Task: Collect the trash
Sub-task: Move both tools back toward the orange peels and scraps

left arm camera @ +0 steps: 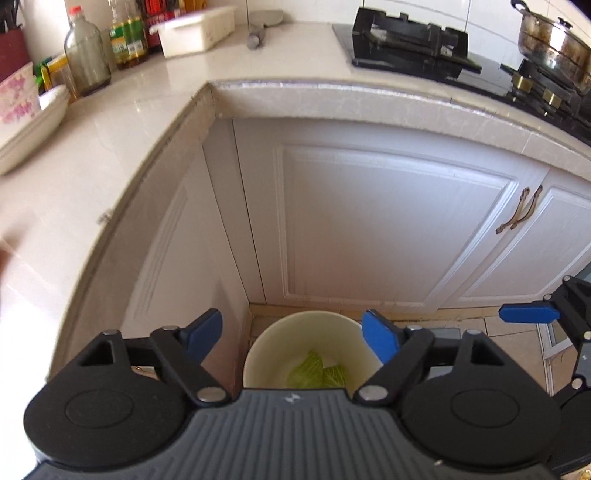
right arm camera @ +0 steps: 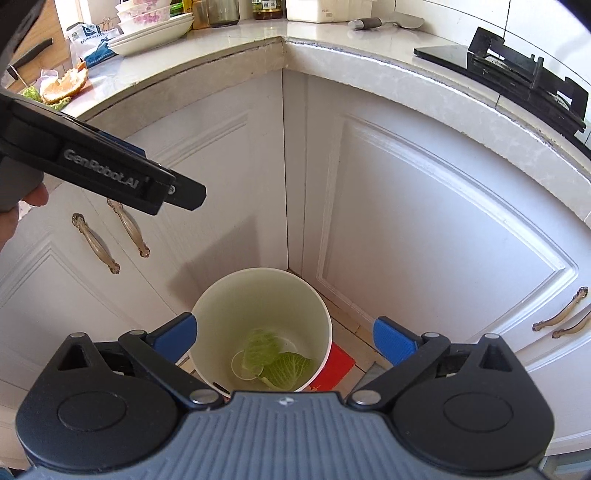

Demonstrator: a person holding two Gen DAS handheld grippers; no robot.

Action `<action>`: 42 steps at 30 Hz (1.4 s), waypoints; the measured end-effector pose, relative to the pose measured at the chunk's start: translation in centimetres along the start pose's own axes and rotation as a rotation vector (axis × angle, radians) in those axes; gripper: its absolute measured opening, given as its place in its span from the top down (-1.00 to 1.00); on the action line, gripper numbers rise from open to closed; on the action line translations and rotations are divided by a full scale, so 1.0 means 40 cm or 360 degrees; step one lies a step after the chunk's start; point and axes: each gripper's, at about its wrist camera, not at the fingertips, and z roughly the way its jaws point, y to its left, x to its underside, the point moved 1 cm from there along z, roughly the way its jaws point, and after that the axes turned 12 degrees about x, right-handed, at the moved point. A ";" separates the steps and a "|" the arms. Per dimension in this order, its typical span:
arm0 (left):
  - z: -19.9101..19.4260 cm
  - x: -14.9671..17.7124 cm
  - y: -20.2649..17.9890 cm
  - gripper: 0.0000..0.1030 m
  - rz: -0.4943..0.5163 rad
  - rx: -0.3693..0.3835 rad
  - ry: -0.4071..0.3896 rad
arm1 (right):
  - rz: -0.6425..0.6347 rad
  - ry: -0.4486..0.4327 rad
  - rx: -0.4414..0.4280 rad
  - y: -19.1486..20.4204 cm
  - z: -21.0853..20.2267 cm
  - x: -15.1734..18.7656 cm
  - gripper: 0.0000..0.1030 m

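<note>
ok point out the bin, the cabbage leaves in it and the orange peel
bin [right arm camera: 218, 295]: right wrist view, inner wall
cabbage leaves [right arm camera: 288, 373]: right wrist view, darker leaf
orange peel [right arm camera: 62, 86]: right wrist view, pale inside

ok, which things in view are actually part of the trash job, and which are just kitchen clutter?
Part of the job:
- white bin on the floor in the cabinet corner
- cabbage leaves lying in it
- orange peel on the counter
- left gripper and right gripper, both open, empty

Just lying about:
- stacked bowls
- bottles
- pot on the stove

Cream bin, pale green cabbage leaves, white cabinets.
</note>
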 end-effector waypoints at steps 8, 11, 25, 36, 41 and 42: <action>-0.157 -0.003 0.035 -0.66 -0.0019 -0.0053 -0.0141 | -0.0053 -0.0087 0.0006 0.015 -0.079 -0.054 -1.00; -0.219 0.007 0.063 -0.66 -0.0045 -0.0085 -0.0196 | -0.0075 -0.0152 -0.0011 0.033 -0.124 -0.086 -1.00; -0.431 0.110 0.291 -0.66 -0.0231 -0.0373 -0.0305 | -0.0259 -0.0448 -0.0208 0.215 -0.281 -0.256 -1.00; -0.409 0.108 0.481 -0.12 -0.0386 -0.0421 -0.0361 | -0.0367 -0.0487 -0.0317 0.376 -0.257 -0.345 -0.99; -0.369 0.082 0.520 0.06 -0.0400 -0.0393 -0.0357 | -0.0370 -0.0466 -0.0327 0.399 -0.233 -0.364 -0.98; -0.362 0.079 0.527 0.10 -0.0399 -0.0382 -0.0349 | -0.0370 -0.0461 -0.0327 0.400 -0.228 -0.368 -0.98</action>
